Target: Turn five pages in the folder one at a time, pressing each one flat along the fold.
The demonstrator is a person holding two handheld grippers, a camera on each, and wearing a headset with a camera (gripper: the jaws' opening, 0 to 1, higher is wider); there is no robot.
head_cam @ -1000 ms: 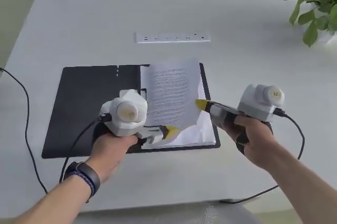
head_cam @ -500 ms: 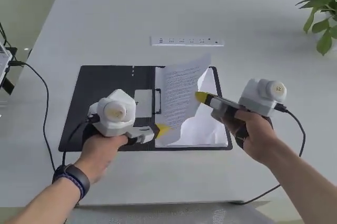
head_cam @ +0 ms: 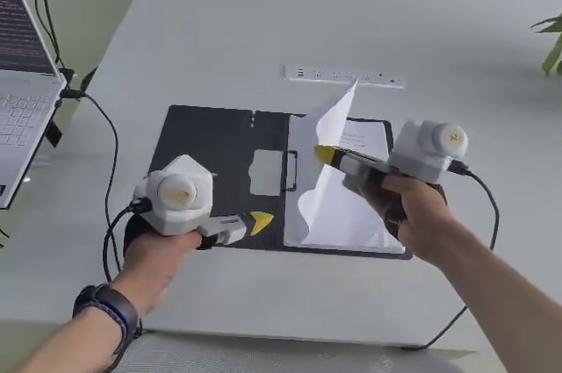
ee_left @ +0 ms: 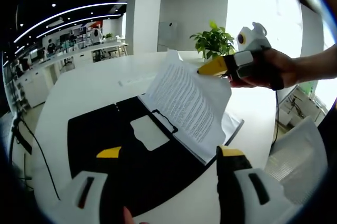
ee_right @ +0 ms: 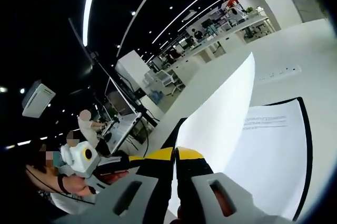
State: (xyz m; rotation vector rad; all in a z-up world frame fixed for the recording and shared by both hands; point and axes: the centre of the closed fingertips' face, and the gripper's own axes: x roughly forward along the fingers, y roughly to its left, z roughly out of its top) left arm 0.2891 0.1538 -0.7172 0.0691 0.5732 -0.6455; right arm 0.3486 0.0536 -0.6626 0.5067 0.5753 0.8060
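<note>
Since the earlier frame the thin white page (head_cam: 332, 132) has risen from a slant to stand nearly upright and curled, and the left gripper (head_cam: 261, 222) has drawn away from it.

Head view: the right gripper (head_cam: 325, 154) pinches the page's edge above the matte black folder (head_cam: 211, 149), which lies open on the pale counter (head_cam: 263, 22).

Left gripper view: the yellow-tipped fingers (ee_left: 231, 153) are spread wide and empty over the folder's cover.

Right gripper view: the fingers are closed tight on the page's smooth blank side, above a printed sheet (ee_right: 274, 139).
</note>
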